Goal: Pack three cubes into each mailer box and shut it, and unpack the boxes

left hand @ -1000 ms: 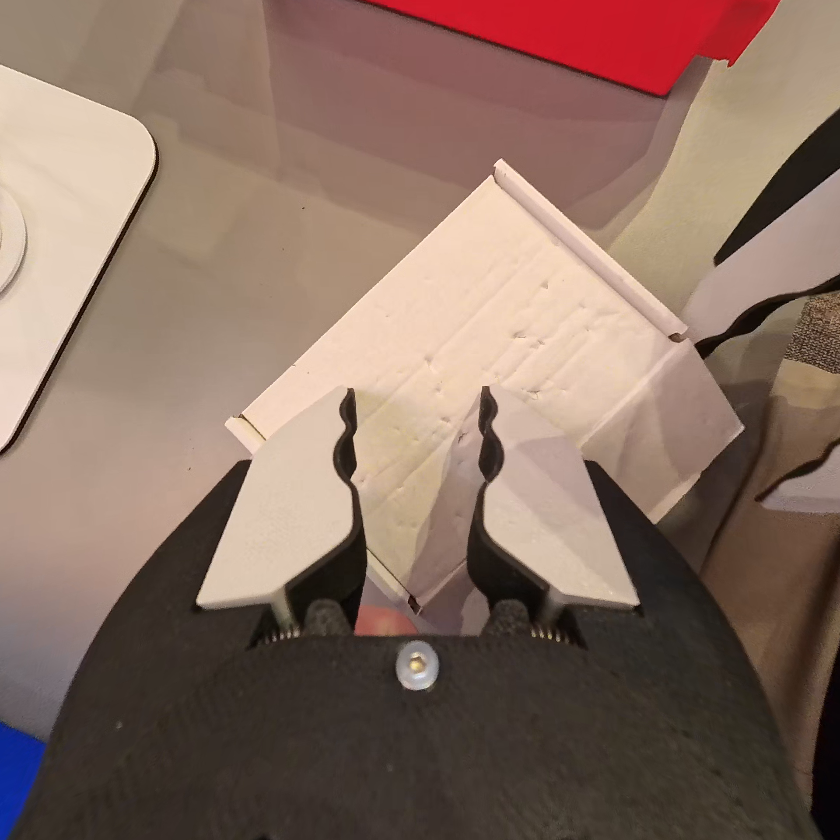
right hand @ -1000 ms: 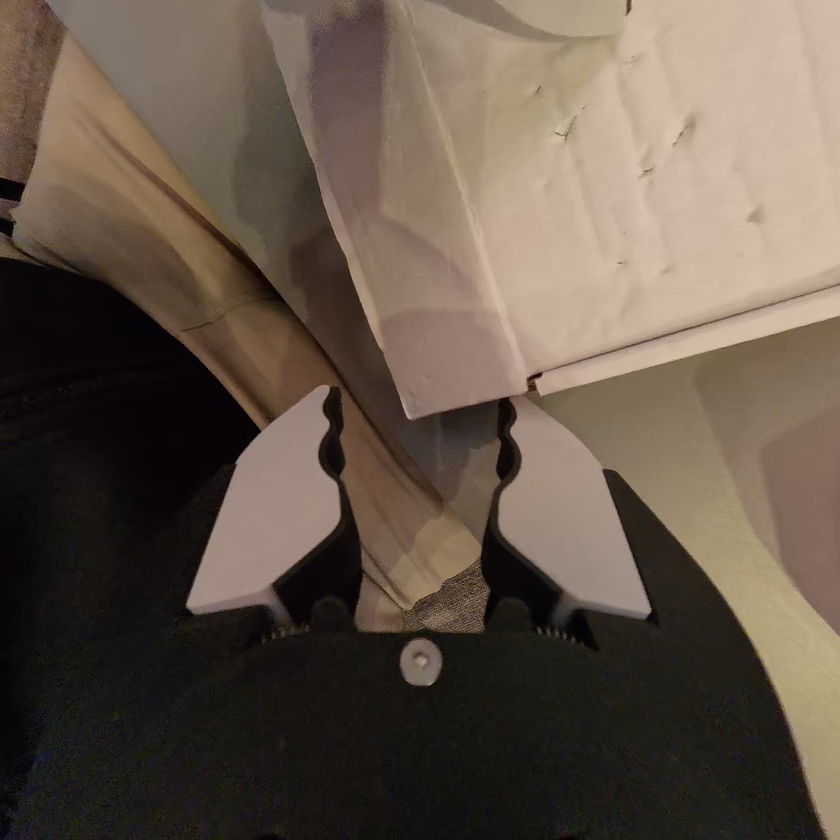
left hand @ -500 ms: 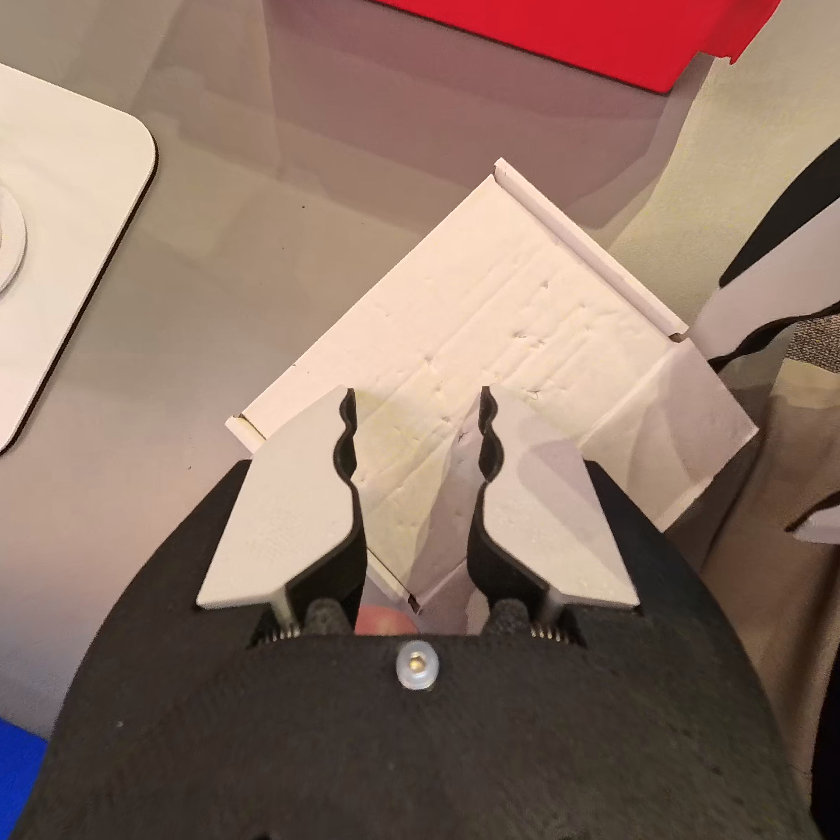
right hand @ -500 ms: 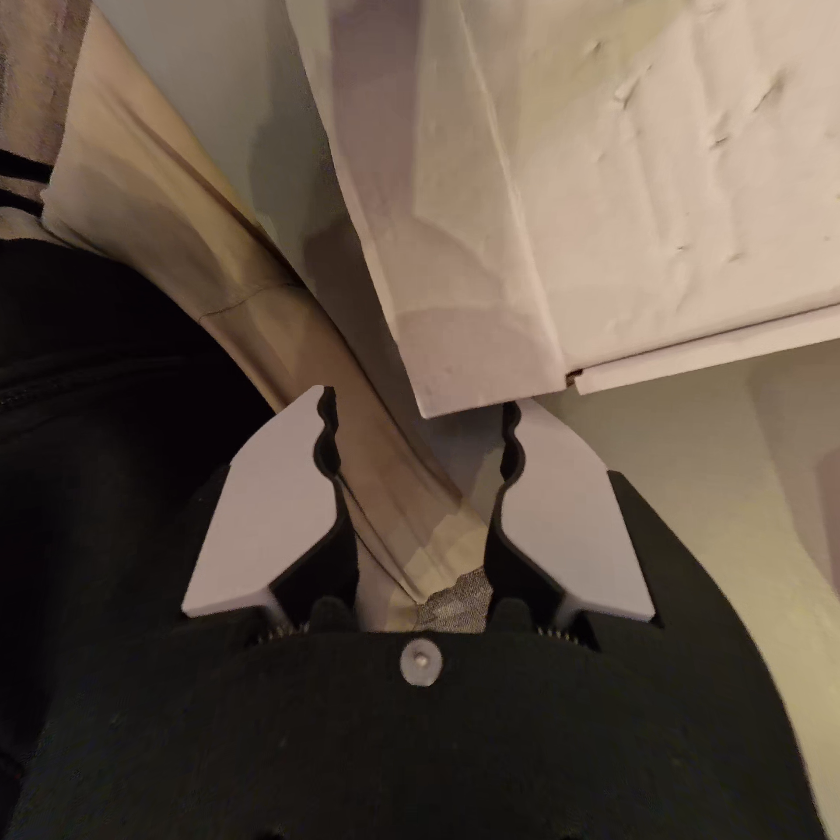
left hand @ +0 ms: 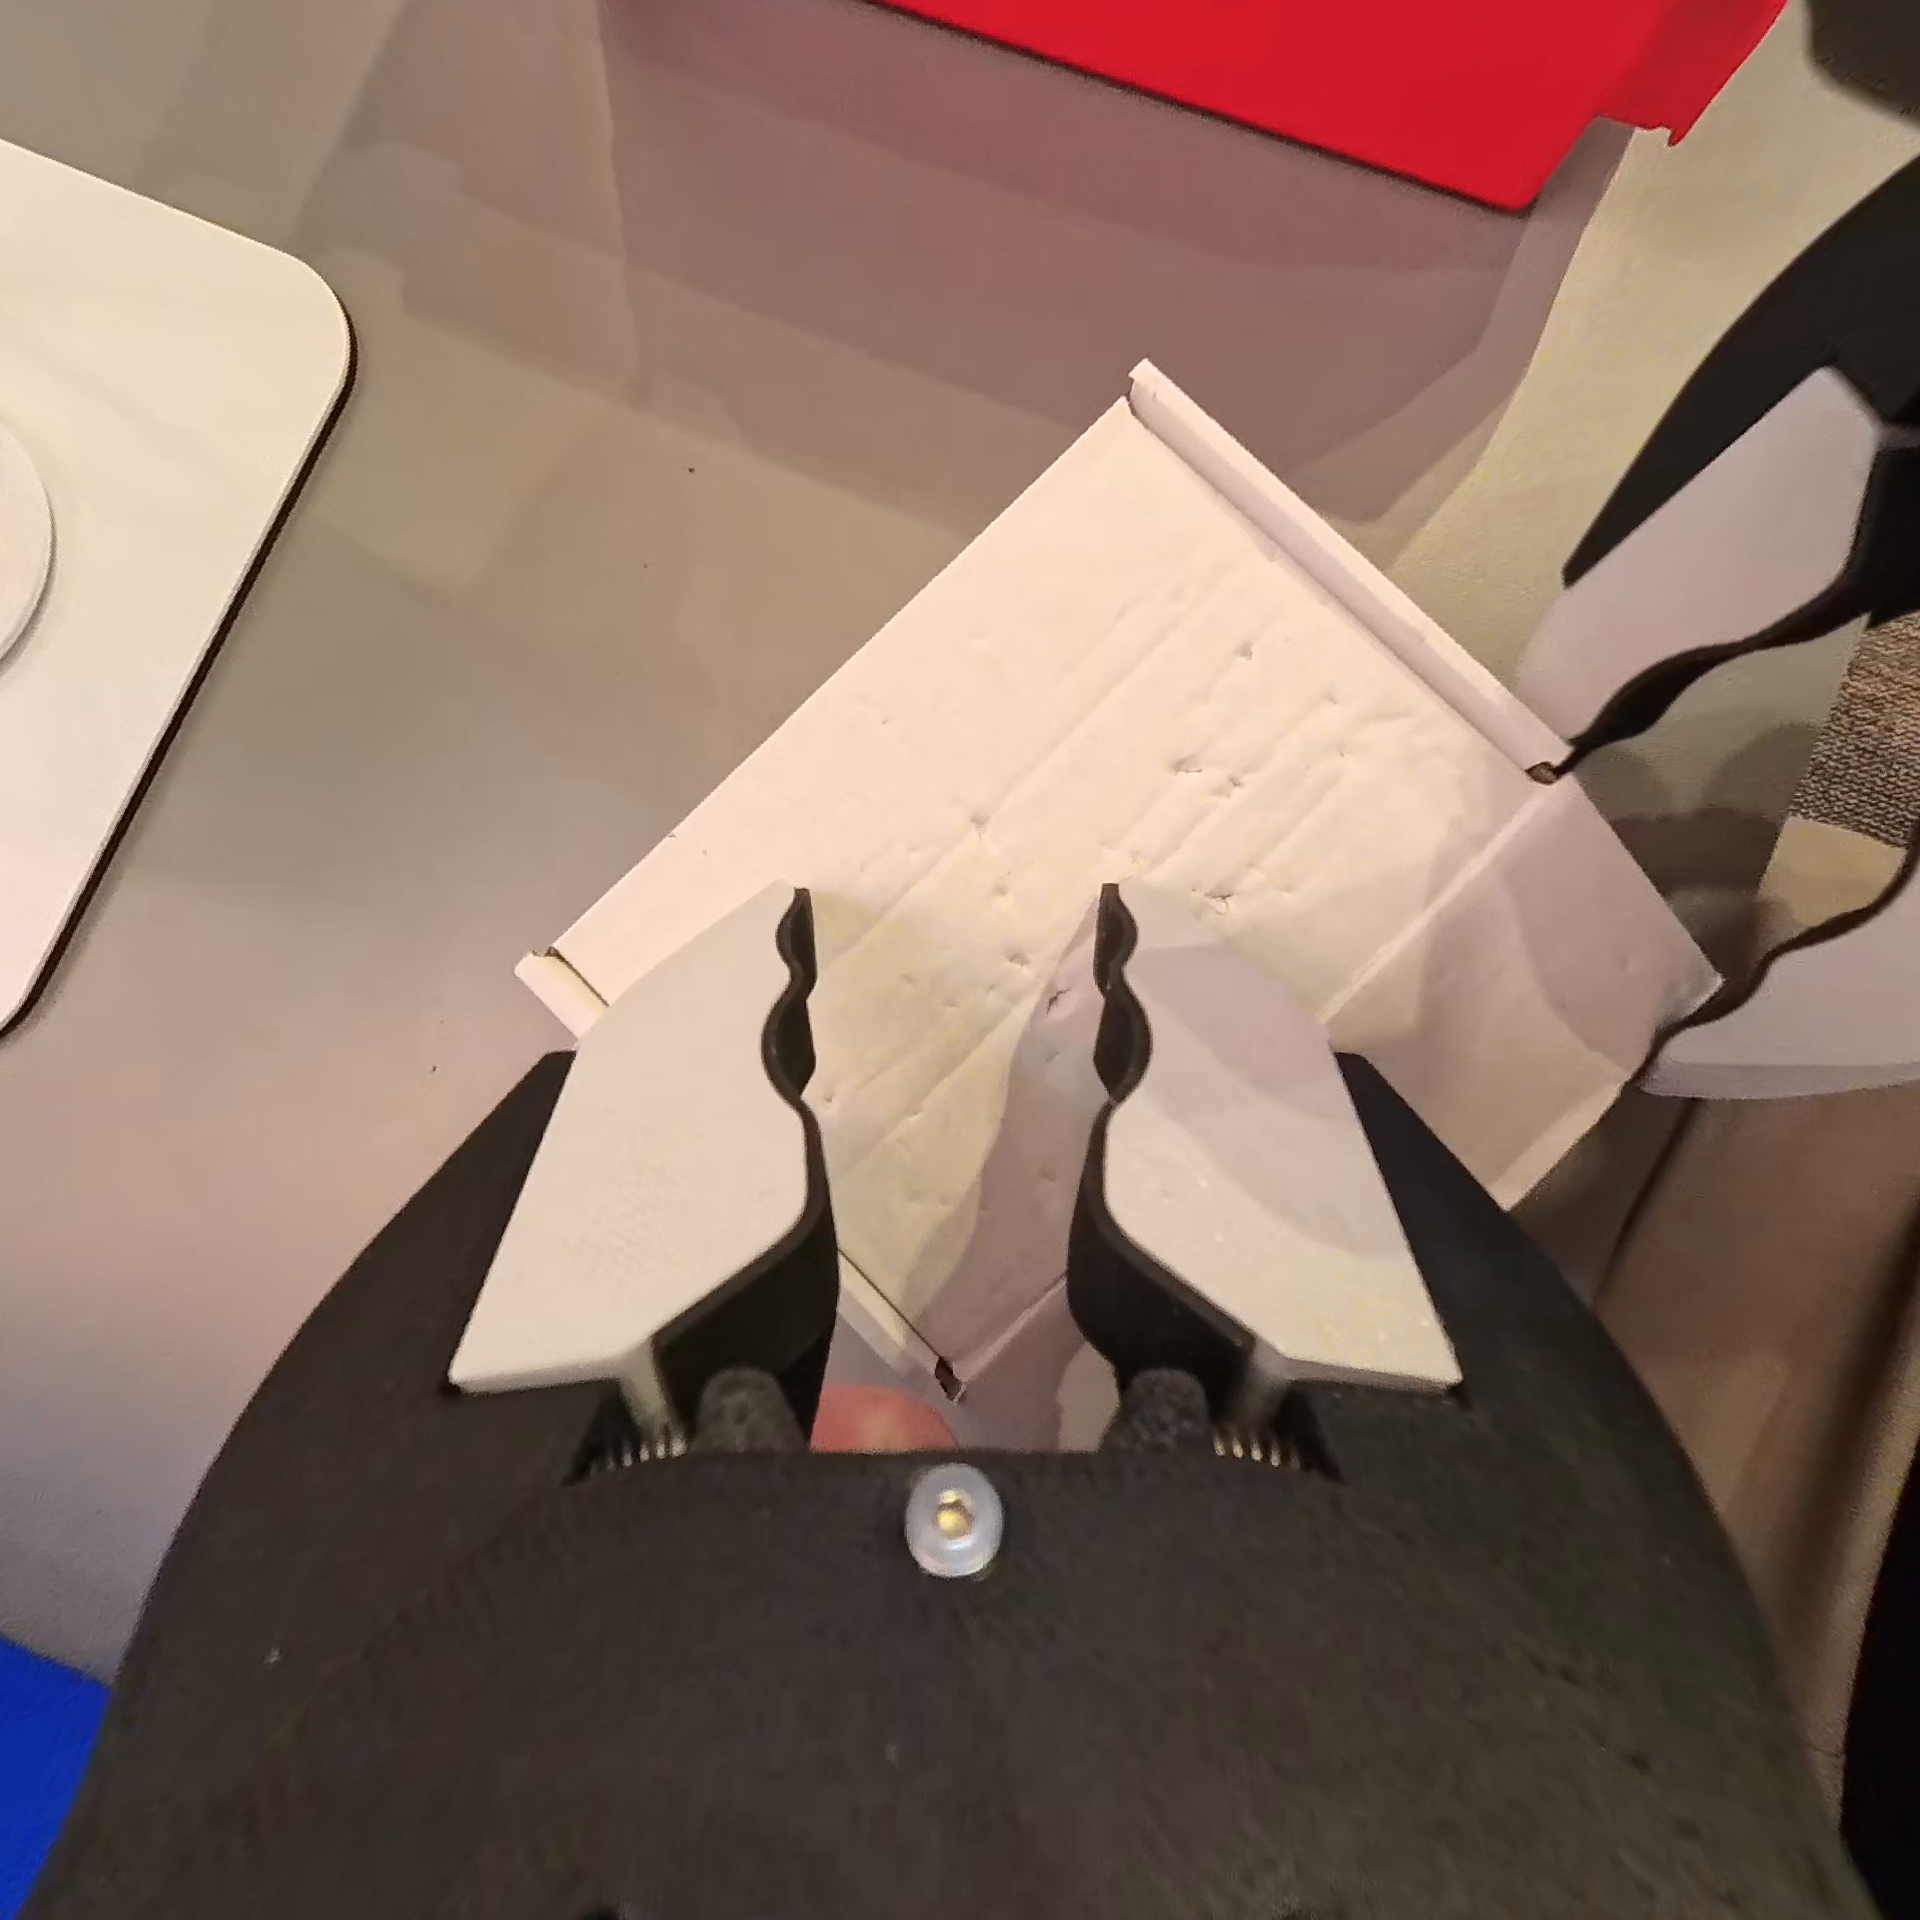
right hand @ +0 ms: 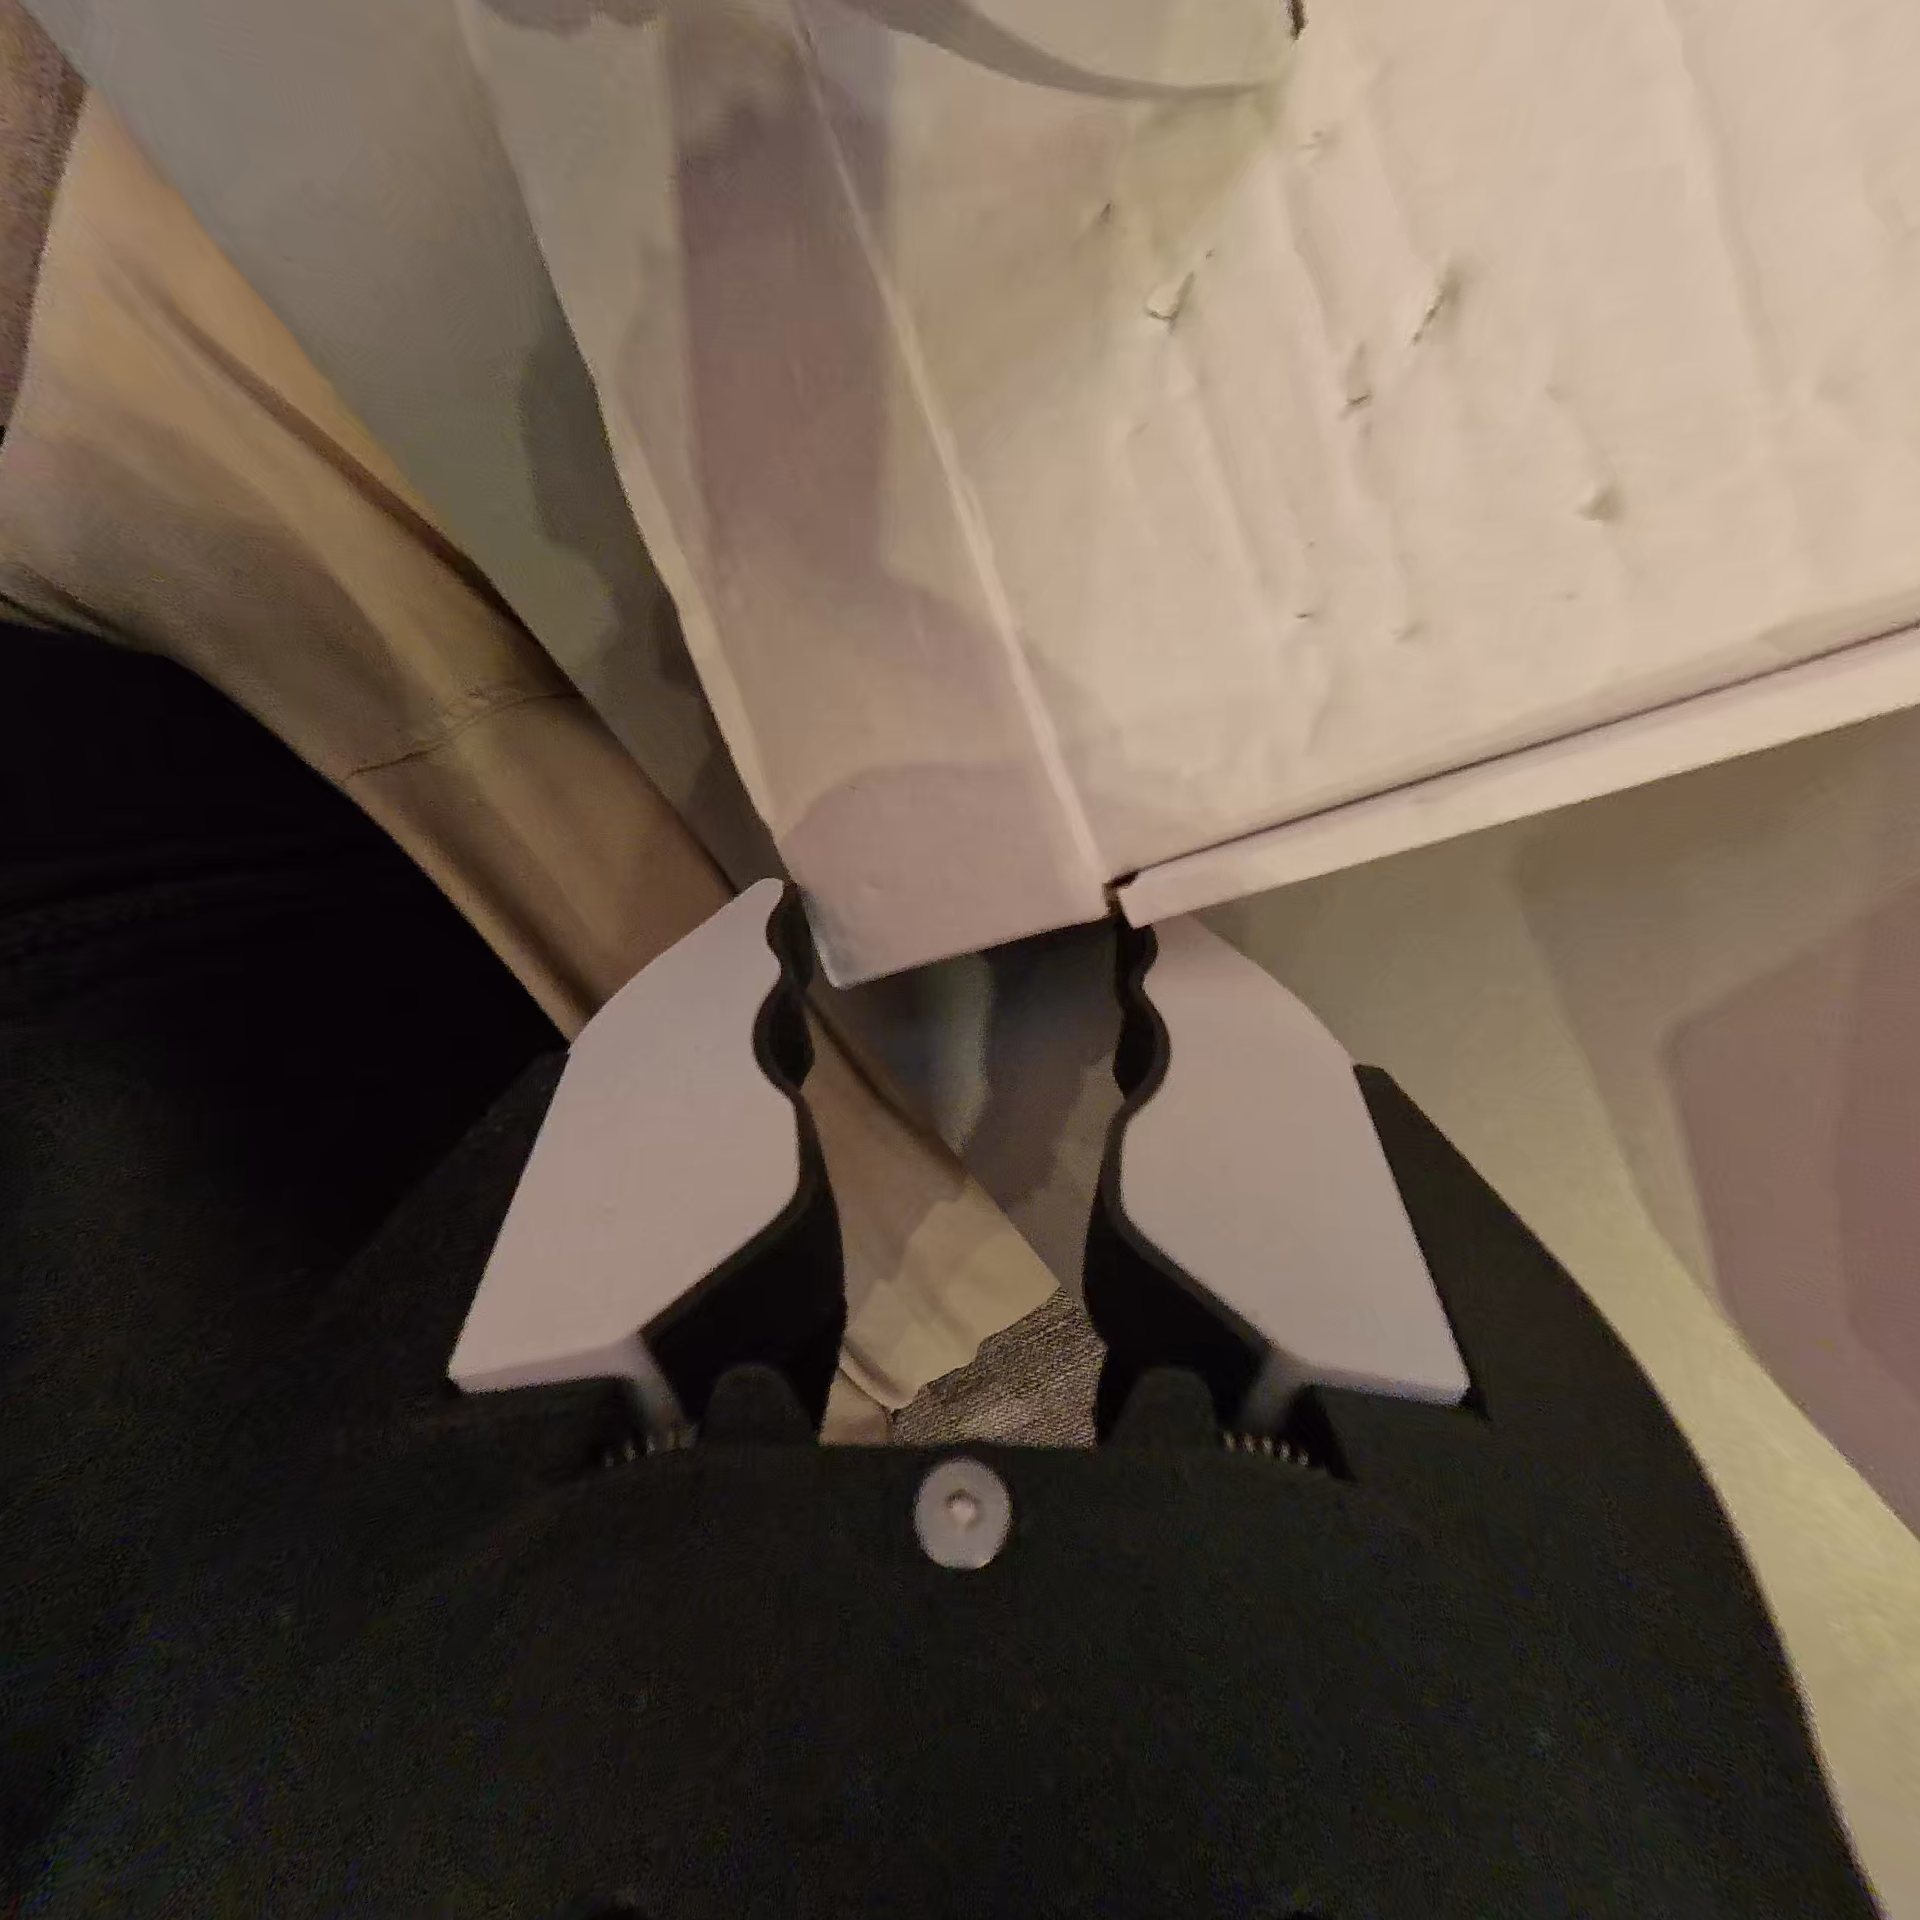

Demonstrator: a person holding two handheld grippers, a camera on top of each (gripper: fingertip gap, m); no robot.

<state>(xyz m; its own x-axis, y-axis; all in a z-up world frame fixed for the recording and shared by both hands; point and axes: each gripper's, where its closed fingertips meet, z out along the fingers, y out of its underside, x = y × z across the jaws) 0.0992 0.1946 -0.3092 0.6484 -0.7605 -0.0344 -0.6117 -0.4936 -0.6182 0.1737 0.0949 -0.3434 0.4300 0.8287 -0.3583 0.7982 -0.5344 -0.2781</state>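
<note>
- The left gripper (left hand: pixel 951 997) hovers with jaws apart over the near corner of the white mailer box (left hand: pixel 1101 790), seemingly to steady it; nothing is between its fingers
- The right gripper (right hand: pixel 961 945) is also parted, its tips straddling the box's front flap (right hand: pixel 935 831), likely to pinch and lift it
- The box lies shut and flat on the grey table (left hand: pixel 436 727), its lid dented and creased; no cubes are visible

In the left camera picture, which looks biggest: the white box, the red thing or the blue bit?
1. White cardboard mailer box, shut flat on the table.
2. Red sheet, cut off by the frame's top.
3. Blue patch, only a corner showing.
</note>
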